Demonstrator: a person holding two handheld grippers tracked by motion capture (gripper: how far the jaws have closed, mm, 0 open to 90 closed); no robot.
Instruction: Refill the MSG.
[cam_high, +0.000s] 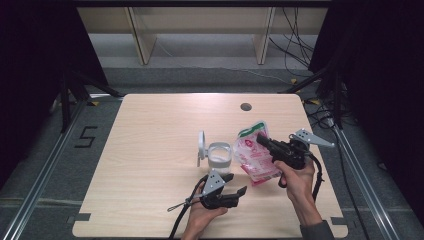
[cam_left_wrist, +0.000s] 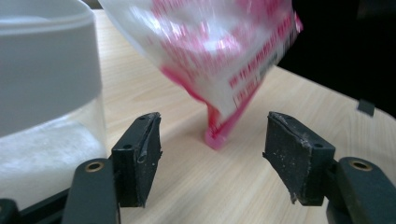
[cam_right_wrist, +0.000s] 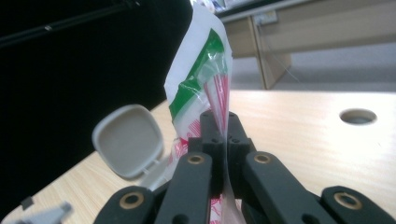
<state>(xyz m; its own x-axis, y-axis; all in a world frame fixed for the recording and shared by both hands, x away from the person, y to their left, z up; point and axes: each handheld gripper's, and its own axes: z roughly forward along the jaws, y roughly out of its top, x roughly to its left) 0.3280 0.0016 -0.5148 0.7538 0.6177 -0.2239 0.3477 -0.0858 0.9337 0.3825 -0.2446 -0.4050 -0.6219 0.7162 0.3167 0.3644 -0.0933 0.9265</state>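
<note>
Left hand-held gripper (cam_high: 235, 192), nearest the tabletop (cam_high: 150, 150) edge: jaws wide apart, empty. Beyond it, an open jar (cam_high: 219, 156) of white powder. Right hand-held gripper (cam_high: 261, 140): clenched on a red-and-white bag (cam_high: 255, 159), bottom corner touching the tabletop beside the jar.

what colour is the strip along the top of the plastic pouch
Green, on the white plastic pouch with pink print; it shows best in the right gripper view.
</note>
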